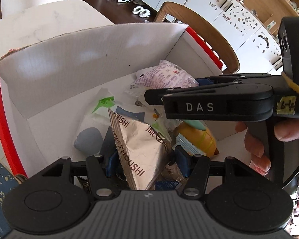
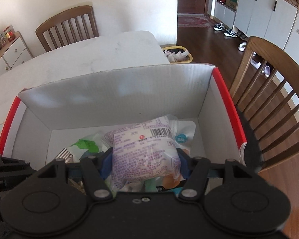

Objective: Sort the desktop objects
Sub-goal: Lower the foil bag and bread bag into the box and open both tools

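Observation:
A white cardboard box (image 1: 69, 63) with red edges stands on the table, and both grippers hang over it. In the left wrist view my left gripper (image 1: 146, 159) is shut on a silver foil packet (image 1: 141, 139) printed ZHOUSHI, pinched between the blue pads. My right gripper (image 2: 145, 163) is shut on a puffy white packet with purple print (image 2: 143, 149) above the box (image 2: 113, 87). The left wrist view also shows the right gripper (image 1: 173, 88) from the side with that purple-printed packet (image 1: 169, 73), a hand on its handle.
Inside the box lie a grey-blue rounded lump (image 1: 88, 140), a yellow item (image 1: 201, 141) and a green-printed clear packet (image 1: 103, 103). A wooden chair (image 2: 269, 83) stands right of the box, another chair (image 2: 69, 23) behind the white table (image 2: 89, 55), and a yellow bin (image 2: 177, 54) on the floor.

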The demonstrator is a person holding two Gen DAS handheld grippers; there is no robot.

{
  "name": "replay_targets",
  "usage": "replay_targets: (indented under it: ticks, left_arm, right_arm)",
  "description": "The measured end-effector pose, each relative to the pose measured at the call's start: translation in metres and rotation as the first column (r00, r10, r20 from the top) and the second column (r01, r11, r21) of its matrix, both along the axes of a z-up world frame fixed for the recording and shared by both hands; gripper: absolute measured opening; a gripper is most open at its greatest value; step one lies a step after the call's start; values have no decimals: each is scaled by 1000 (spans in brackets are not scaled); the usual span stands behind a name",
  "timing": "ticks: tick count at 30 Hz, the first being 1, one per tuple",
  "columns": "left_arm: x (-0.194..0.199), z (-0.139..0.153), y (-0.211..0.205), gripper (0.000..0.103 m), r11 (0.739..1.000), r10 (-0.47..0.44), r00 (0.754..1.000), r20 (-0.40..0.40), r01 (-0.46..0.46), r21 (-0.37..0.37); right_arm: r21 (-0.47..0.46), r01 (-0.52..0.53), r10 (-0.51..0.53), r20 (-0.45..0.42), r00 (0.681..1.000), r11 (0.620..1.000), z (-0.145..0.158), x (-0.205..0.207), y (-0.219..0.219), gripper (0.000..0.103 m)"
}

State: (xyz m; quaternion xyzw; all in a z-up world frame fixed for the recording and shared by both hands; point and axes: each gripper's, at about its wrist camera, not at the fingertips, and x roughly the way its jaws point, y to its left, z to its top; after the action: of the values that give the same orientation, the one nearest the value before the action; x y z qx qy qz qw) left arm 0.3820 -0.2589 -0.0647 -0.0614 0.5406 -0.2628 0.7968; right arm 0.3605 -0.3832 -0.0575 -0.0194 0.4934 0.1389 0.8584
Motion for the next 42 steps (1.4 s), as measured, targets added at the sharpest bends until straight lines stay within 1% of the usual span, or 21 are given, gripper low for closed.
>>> replay_targets:
  ticks: [3,6,8,11,17,24,28,32,37,42]
  left_arm:
    - [1,0,2,59,1000,-11,1000,-2,11,-3]
    - [0,2,0,66,1000,-19,1000,10,19,16]
    - [-3,5,-3,73,999,-22,1000,19,22,24]
    - [-6,9,-2,78,1000,-18,999,35,17,25]
    - [-11,11,4,80,999,-26,999,39,25,19]
    - [-16,21,8,80,1000,-24,997,70,23,20]
    - [-22,28,9,85,1000,-26,996,87,25,12]
    - [-29,35,11,85,1000,-23,994,111,22,16]
    - [-38,44,18,85,1000,0,991,133,0,1]
    - [-48,53,19,85,1000,-10,986,166,9,4]
  right_arm:
    - [-5,3,-3,-8,1000,1000,0,2,0,67]
    - [-15,12,-12,-9,1000,1000,0,5,0,73]
    - [-16,17,-17,-9,1000,1000,1,6,0,74]
    - [-17,14,-14,0,1000,1000,3,4,0,75]
    - [-5,18,-18,12,1000,1000,8,-2,-2,78]
    - [7,19,-19,32,999,1000,19,-11,-8,81]
    - [15,5,-6,63,998,1000,30,-17,-9,85]
    - [14,-12,10,94,996,1000,41,-25,-10,86]
    - [31,-5,2,98,995,1000,49,-34,-13,86]
    - [54,-4,-2,110,994,999,57,-45,-17,86]
